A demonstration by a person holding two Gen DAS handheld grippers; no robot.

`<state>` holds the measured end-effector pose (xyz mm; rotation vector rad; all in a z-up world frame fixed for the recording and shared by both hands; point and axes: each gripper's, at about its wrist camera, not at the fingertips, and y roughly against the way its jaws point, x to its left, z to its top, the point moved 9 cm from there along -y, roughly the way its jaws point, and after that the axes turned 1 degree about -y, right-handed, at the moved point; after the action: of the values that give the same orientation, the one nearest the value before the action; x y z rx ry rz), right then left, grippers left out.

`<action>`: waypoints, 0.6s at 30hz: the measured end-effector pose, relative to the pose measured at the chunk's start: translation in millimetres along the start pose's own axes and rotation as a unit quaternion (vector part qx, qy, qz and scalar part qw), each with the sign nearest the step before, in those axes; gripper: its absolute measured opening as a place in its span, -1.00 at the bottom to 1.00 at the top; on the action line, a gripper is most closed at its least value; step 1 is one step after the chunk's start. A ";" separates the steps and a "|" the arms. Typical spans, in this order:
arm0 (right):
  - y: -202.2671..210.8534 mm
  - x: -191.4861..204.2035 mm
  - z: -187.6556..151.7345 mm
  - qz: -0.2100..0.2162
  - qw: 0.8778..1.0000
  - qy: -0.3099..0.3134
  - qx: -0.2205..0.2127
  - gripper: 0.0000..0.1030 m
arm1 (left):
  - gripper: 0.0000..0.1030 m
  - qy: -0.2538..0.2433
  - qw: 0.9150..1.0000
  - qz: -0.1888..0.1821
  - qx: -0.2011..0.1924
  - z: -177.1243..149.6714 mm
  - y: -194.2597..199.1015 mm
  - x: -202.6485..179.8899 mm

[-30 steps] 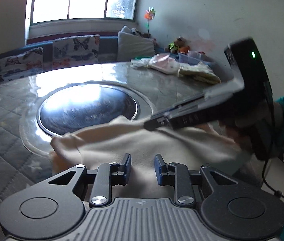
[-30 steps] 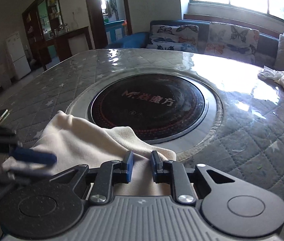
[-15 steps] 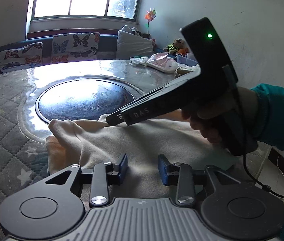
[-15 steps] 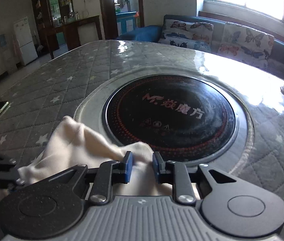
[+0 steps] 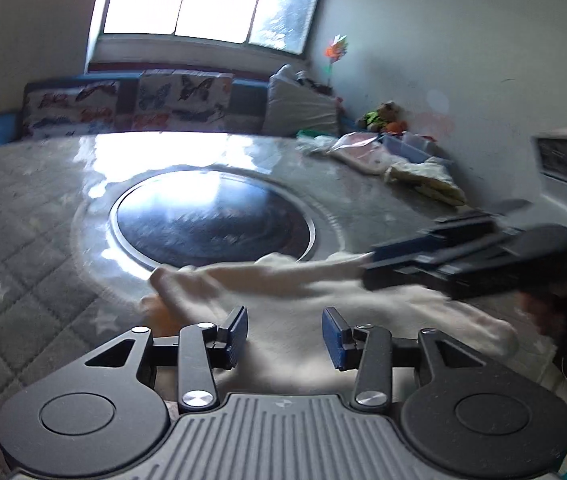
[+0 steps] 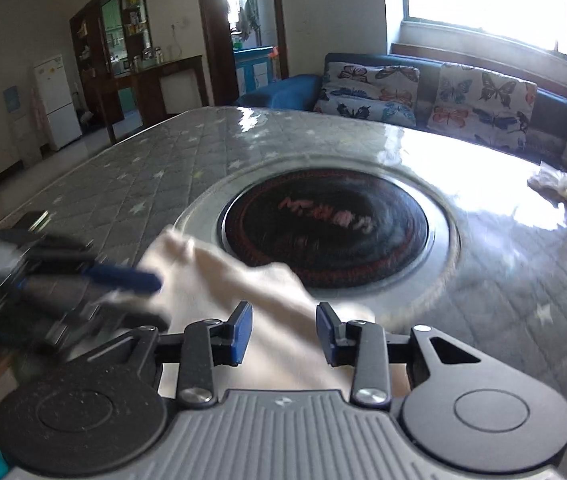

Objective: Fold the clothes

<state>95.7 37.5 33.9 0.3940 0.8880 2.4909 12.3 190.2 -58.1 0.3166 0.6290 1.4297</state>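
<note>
Left gripper [image 5: 284,330] spreading wide over cream soft cloth garment [image 5: 283,284], pinching nothing, right gripper [image 6: 283,334] likewise gaping (blurred), garment stretching nine to three o'clock.

Red lettering on black round cooktop [image 6: 325,224] was blurred; only "M" at start could be read.

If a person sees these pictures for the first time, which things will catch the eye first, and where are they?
First comes the cream garment, lying rumpled at the near edge of the quilted table, just in front of both open grippers: the left gripper and the right gripper. Behind it, the round black cooktop is set in the middle of the table, shining under the bright window.
</note>
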 end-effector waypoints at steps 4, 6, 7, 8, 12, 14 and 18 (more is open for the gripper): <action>15.7 15.2 -20.1 0.019 1.000 0.023 -0.002 -0.32 | -0.14 0.010 1.000 0.004 0.003 -6.2 4.8 8.8; 19.3 25.3 -31.3 0.027 0.999 0.034 0.003 -0.32 | -0.14 0.005 1.000 0.008 0.001 -7.3 7.8 8.7; 19.2 28.5 -36.6 0.026 0.999 0.039 0.007 -0.31 | -0.14 0.005 1.000 0.009 0.002 -7.8 8.5 8.5; 20.3 31.2 -41.5 0.024 0.999 0.045 0.009 -0.30 | -0.14 0.004 1.000 0.010 0.002 -8.1 8.9 7.9; 30.6 35.7 -47.4 0.018 0.998 0.057 -0.004 -0.30 | -0.13 0.002 1.000 0.015 0.003 -9.4 9.8 8.1; 38.7 37.5 -48.3 0.024 0.998 0.045 -0.022 -0.30 | -0.11 0.001 1.000 0.019 0.003 -9.1 10.2 7.7; 39.2 44.0 -62.6 0.029 0.998 0.053 -0.005 -0.30 | -0.11 -0.006 1.000 0.023 0.000 -9.3 16.2 6.1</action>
<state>19.8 0.7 17.3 0.2895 0.9176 2.5885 -6.2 196.9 -57.7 0.3417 0.6154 1.4702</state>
